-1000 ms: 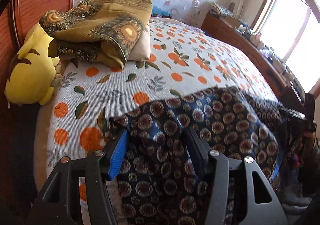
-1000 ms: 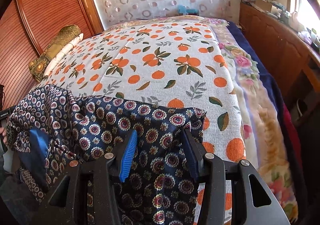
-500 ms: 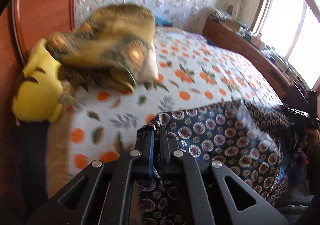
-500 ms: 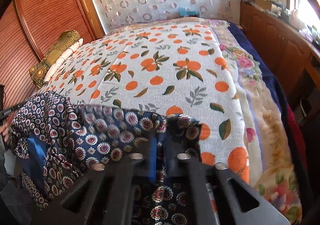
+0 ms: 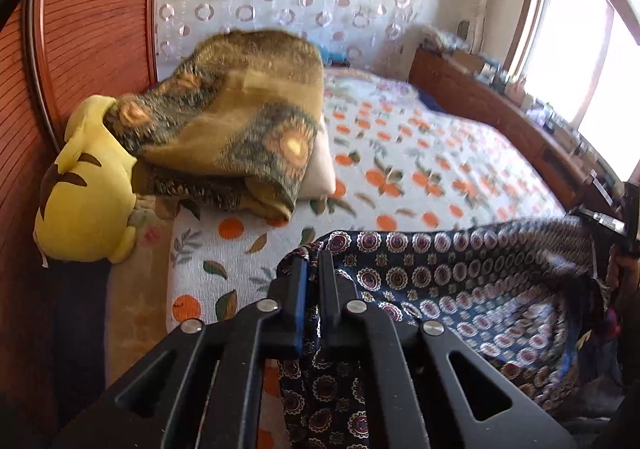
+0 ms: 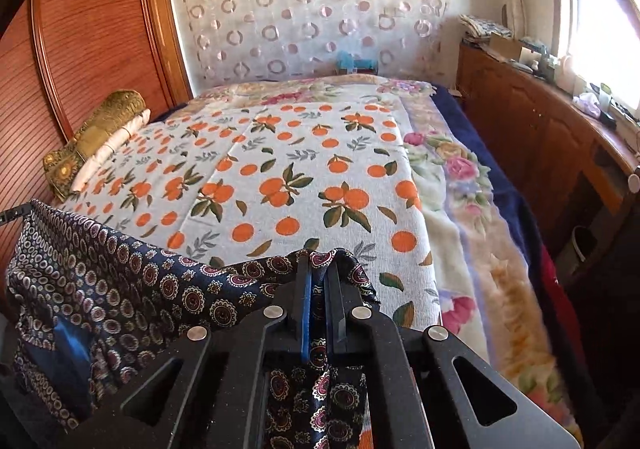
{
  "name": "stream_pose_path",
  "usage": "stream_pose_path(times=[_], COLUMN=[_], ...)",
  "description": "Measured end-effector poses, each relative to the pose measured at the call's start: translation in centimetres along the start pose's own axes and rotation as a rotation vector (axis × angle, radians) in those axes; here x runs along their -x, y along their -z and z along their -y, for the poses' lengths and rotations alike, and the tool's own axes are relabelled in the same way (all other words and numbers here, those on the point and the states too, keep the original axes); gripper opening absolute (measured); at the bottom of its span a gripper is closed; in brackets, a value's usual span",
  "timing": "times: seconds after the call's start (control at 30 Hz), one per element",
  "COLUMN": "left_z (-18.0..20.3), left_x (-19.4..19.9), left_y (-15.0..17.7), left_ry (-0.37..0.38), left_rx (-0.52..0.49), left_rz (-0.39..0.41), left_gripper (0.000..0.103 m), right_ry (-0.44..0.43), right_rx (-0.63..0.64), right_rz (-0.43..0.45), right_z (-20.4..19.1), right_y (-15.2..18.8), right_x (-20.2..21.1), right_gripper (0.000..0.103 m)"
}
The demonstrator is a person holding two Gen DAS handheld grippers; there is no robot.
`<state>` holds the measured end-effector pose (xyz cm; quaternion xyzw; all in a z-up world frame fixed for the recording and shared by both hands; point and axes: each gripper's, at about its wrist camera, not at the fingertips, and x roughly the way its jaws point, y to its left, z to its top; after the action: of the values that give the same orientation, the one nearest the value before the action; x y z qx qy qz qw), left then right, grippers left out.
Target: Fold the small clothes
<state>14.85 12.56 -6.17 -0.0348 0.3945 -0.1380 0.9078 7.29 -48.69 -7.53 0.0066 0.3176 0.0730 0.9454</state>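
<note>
Navy patterned garment [image 5: 460, 281] hangs stretched between the two grippers at the near edge of the bed [image 6: 304, 177]. The left gripper [image 5: 313, 269] has its fingers pinched tight on one top corner, the right gripper [image 6: 318, 281] likewise on the other. The step looks like the opening lift; next, I judge, the cloth must be carried forward and laid flat on the orange-print cover. No containers show. Farther off, a folded olive blanket [image 5: 240, 121] rests on a pillow.

Garment [image 5: 460, 281]: thin silky printed cloth, slight sheen. Bed cover [image 6: 280, 153]: matt, ribbed knit. Tool [image 5: 313, 269] bodies: matt black plastic, bright metal screws. Headboard [image 6: 88, 33]: glossy grooved wood
</note>
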Motion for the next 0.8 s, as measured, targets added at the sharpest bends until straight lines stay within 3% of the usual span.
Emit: stream_pose_path(times=[0.1, 0.17, 0.27, 0.33, 0.43, 0.57, 0.8], left_z=[0.2, 0.2, -0.2, -0.4, -0.6, -0.5, -0.3], left_x=[-1.2, -1.4, -1.4, -0.9, 0.5, 2.0, -0.9], left_y=[0.6, 1.1, 1.5, 1.9, 2.3, 2.3, 1.4], left_ry=[-0.009, -0.015, -0.025, -0.022, 0.000, 0.004, -0.021], left_rx=[-0.018, -0.021, -0.012, -0.014, -0.013, -0.013, 0.007], left_rz=[-0.048, -0.065, -0.087, -0.092, -0.068, -0.020, -0.045], left_gripper=[0.005, 0.006, 0.015, 0.020, 0.039, 0.050, 0.052], right_ry=[0.003, 0.013, 0.041, 0.063, 0.067, 0.020, 0.008], right_rx=[0.004, 0.010, 0.017, 0.021, 0.012, 0.006, -0.002], right_rz=[-0.026, -0.034, -0.040, -0.029, -0.015, -0.038, -0.072], right_z=[0.4, 0.5, 0.7, 0.9, 1.6, 2.0, 1.9], right_y=[0.0, -0.3, -0.5, -0.5, -0.4, 0.0, -0.2], right_x=[-1.2, -1.4, -1.1, -0.5, 0.3, -0.3, -2.0], right_gripper=[0.003, 0.010, 0.033, 0.054, 0.058, 0.061, 0.063])
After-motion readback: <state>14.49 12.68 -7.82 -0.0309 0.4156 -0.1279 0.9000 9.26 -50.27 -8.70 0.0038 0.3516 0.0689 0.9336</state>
